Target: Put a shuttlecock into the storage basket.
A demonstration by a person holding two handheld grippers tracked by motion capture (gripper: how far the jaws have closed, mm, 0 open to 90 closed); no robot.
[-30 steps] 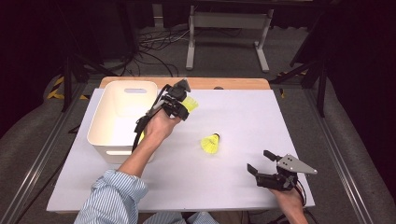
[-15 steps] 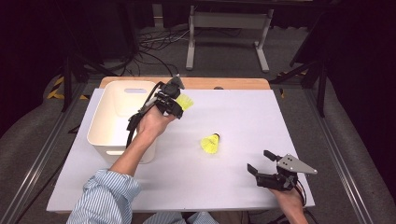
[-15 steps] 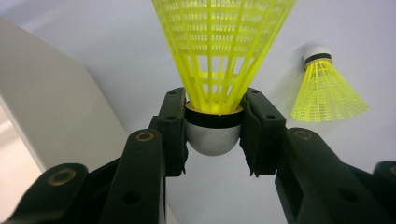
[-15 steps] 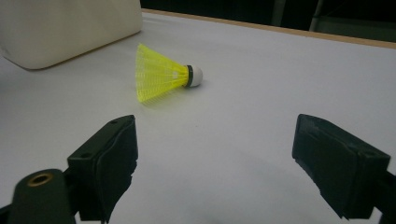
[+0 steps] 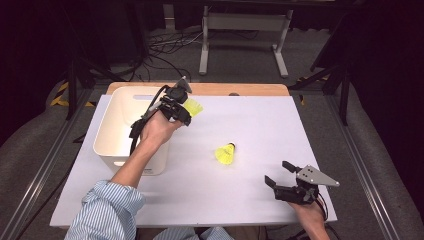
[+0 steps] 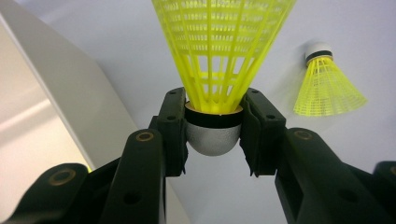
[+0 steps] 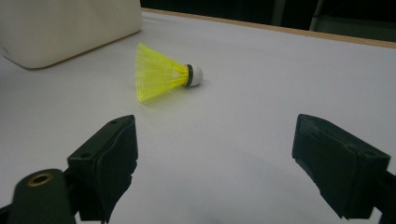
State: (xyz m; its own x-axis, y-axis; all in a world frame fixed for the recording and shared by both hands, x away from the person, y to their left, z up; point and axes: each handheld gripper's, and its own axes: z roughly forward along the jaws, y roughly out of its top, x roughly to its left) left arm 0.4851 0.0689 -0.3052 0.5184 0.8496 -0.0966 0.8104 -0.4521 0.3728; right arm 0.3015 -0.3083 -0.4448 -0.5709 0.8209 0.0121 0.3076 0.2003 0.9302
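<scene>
— Jaws first: our left gripper [image 6: 212, 135] is clamping one shuttlecock [image 6: 219, 51] by its cork, beside the bin [image 5: 120, 125]; our right gripper [image 7: 215, 163] is sitting wide and empty.

— So we're carrying that one over. What's left?

— Dropping it in, then fetching the second shuttlecock [image 5: 225, 153], lying mid-table, apart from both grippers.

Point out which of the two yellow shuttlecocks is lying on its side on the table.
The shuttlecock on the table, mid-table and untouched, lies on its side. The other shuttlecock is clamped by its cork in the left tool, beside the white bin.
</scene>
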